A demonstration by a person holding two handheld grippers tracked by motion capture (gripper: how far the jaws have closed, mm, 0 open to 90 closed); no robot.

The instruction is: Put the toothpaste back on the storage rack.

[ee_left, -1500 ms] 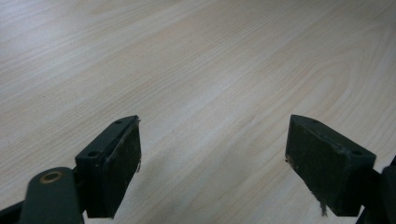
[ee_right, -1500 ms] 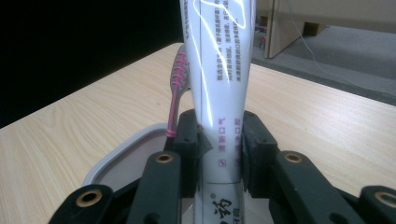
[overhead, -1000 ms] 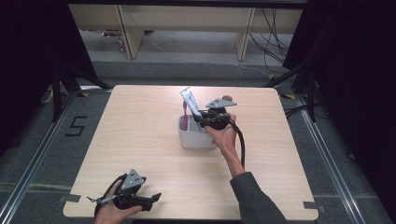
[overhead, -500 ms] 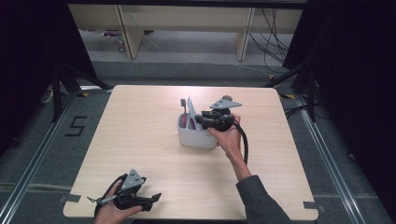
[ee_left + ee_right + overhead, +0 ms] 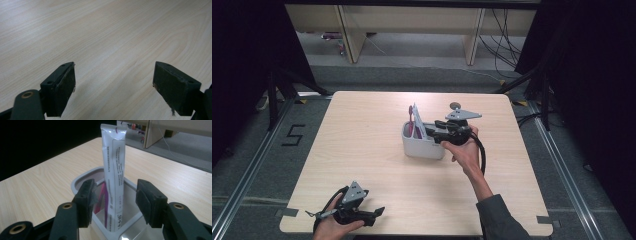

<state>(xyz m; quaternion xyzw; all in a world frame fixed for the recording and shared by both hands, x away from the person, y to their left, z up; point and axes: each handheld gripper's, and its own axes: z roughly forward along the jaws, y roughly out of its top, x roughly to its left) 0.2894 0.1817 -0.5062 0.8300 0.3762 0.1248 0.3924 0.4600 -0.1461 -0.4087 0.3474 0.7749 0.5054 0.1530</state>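
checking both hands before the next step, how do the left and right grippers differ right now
The left gripper sits low at the table's near edge, jaws wide apart over bare wood; the right gripper is at the grey bin mid-table. Nothing lies between the left's jaws; the right's jaws have just been opening and flank the upright white tube without pressing it. Both are black, two-jawed, hand-held and open.
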